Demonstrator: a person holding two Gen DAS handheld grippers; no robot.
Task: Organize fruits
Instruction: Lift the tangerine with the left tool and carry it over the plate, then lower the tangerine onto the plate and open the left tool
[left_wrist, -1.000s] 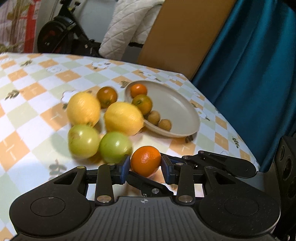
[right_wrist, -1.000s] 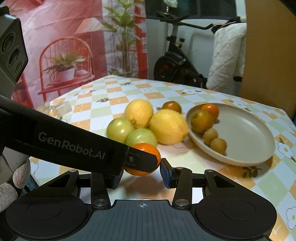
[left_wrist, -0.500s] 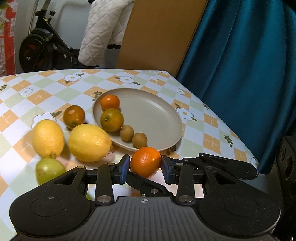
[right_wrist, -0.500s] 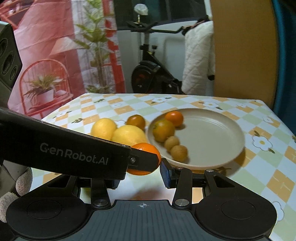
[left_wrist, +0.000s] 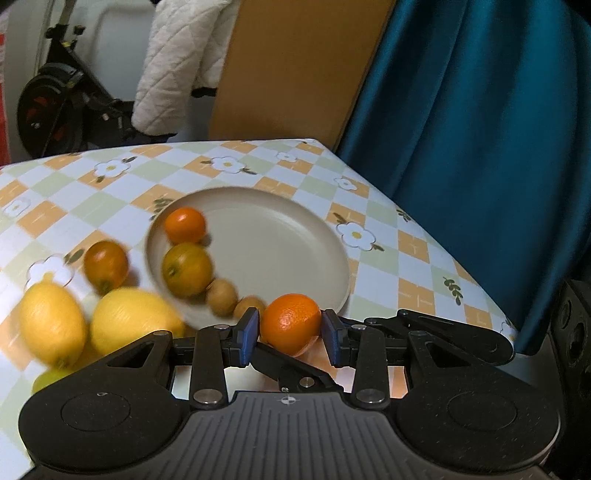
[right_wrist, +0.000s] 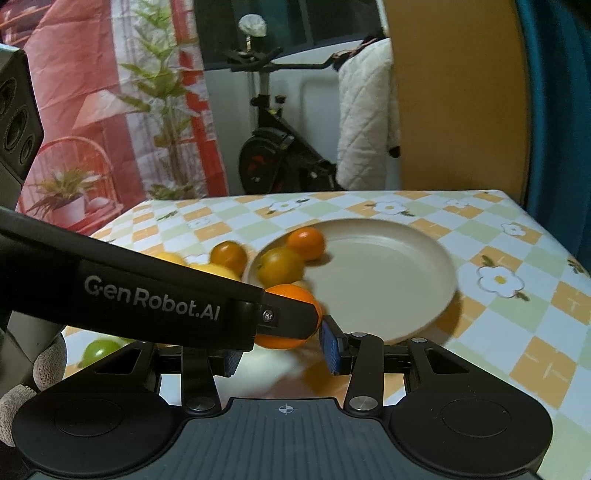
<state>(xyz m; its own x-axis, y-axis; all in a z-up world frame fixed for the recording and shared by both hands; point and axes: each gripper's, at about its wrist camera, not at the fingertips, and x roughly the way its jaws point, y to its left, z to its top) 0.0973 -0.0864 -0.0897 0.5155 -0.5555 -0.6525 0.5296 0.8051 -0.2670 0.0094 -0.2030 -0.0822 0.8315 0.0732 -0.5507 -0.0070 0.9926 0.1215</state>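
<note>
An orange (left_wrist: 291, 321) hangs just above the table, by the near rim of the beige plate (left_wrist: 280, 240). My left gripper (left_wrist: 290, 338) is shut on it, one blue pad on each side. My right gripper (right_wrist: 280, 347) grips the same orange (right_wrist: 290, 293) crosswise. Its right pad touches the fruit; its left pad is hidden behind the left gripper's finger (right_wrist: 166, 295). On the plate lie a small orange (left_wrist: 184, 224), a greenish tangerine (left_wrist: 187, 269) and two small brown fruits (left_wrist: 221, 301). Beside the plate sit another tangerine (left_wrist: 106, 267) and two lemons (left_wrist: 51, 326).
A green fruit (right_wrist: 99, 349) lies near the table's front left. The table edge (left_wrist: 461, 266) runs close to the right of the plate, with a teal curtain (left_wrist: 480, 147) beyond. A brown board (left_wrist: 295, 70) and an exercise bike (right_wrist: 273, 147) stand behind. A gloved hand (right_wrist: 22, 391) holds the left gripper.
Both grippers have moved right together with the orange, from over the lemons and green fruits to the plate's near rim. The loose fruits have slid toward the left of both views.
</note>
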